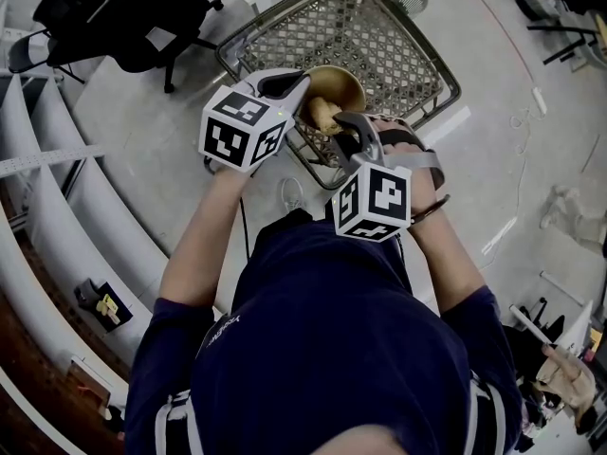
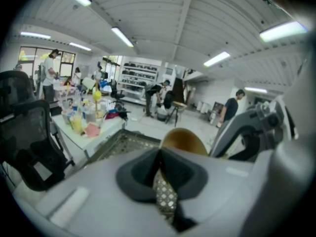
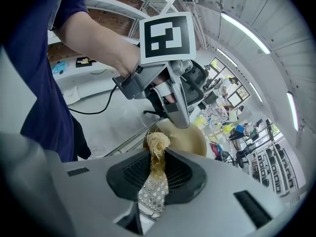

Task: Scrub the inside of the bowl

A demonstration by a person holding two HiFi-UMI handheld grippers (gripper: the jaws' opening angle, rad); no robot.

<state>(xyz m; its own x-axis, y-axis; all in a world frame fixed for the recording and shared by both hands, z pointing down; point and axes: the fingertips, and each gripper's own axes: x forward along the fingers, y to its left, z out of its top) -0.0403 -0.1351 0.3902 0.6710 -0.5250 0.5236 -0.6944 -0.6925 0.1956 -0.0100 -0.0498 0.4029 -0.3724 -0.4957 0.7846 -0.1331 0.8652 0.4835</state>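
Over a grey floor and a wire mesh basket (image 1: 379, 36), we see the left gripper (image 2: 159, 152), jaws pinching the rim of the golden-brown round bowl (image 1: 343, 81), and the right gripper (image 3: 158, 154), jaws clamping a straw-coloured fibrous scrubber (image 3: 157, 142) at its mouth.

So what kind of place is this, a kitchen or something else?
Probably a lab or workshop hall, not a kitchen. A work table is crowded with containers, storage shelving lines the far wall, an office chair stands on a bare floor, and several people stand about.
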